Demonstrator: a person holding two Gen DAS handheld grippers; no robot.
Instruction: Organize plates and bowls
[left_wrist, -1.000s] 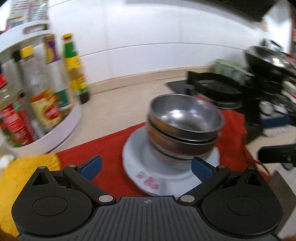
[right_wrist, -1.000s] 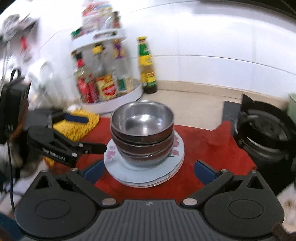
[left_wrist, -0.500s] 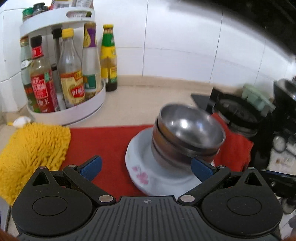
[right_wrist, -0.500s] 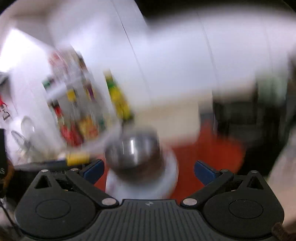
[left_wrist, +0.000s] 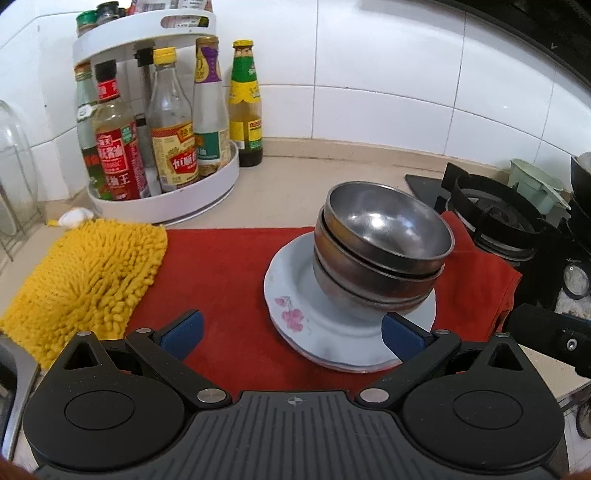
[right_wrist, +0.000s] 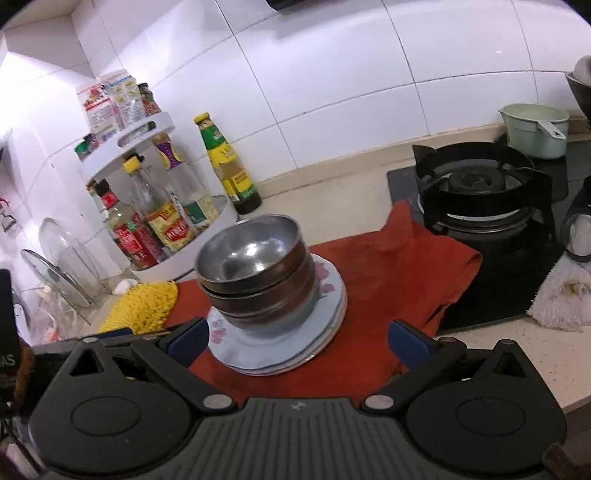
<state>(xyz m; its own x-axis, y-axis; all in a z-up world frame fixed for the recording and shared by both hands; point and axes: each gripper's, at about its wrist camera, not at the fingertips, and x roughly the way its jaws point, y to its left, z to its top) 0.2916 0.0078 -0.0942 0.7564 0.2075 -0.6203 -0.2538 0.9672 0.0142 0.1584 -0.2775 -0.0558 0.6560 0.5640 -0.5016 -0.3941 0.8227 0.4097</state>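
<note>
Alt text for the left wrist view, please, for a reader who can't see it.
A nested stack of metal bowls sits on stacked white floral plates on a red cloth, just beyond the open, empty left gripper. A yellow mop-like cloth lies left, a bottle rack stands behind, and a gas burner sits right.

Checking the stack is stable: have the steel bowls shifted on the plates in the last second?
No. The steel bowls sit on the plates in the same spot as before, on the red cloth; only the cameras moved.

Stacked bowls (left_wrist: 380, 254) hide the plates' (left_wrist: 291, 314) centre; plate count unclear.
</note>
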